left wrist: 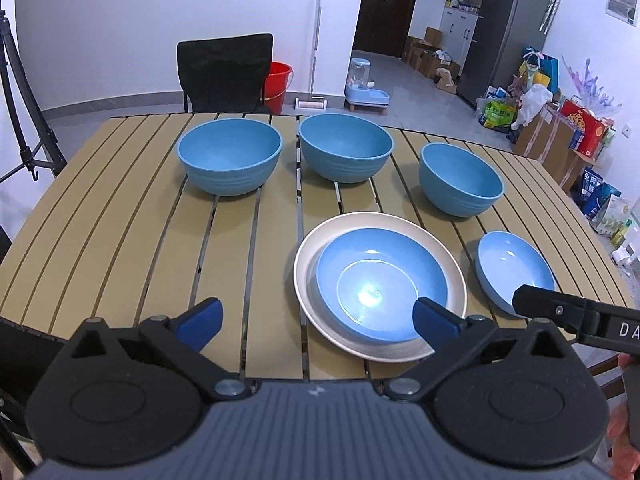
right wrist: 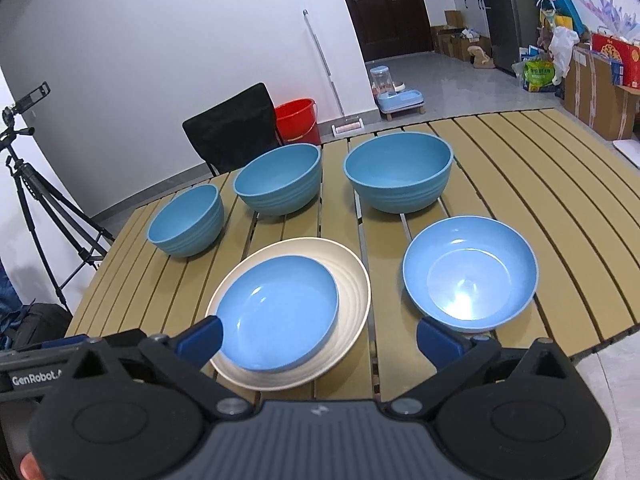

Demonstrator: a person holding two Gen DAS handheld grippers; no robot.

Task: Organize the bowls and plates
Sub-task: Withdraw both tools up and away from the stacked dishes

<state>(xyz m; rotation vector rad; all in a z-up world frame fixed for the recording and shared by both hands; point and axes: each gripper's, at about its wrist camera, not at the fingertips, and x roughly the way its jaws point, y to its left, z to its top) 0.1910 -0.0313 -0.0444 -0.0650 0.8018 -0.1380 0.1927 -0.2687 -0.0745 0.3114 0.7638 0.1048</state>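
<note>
Plates (left wrist: 380,280) (stacked) lie just beyond both wide-open, empty grippers (left wrist: 316,320) (right wrist: 318,340).

Both wrist cameras sat close above the near edge of the slatted tabletop (left wrist: 120,216), tilted downward along their fingers (left wrist: 200,322). The left looked from the left, the right from the right; both shared the cream plate (right wrist: 356,280) and black chair (left wrist: 224,68).

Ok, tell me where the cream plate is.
The cream plate lies on the slatted table near its front edge, under a blue plate, left of another blue plate and in front of three blue bowls.
</note>
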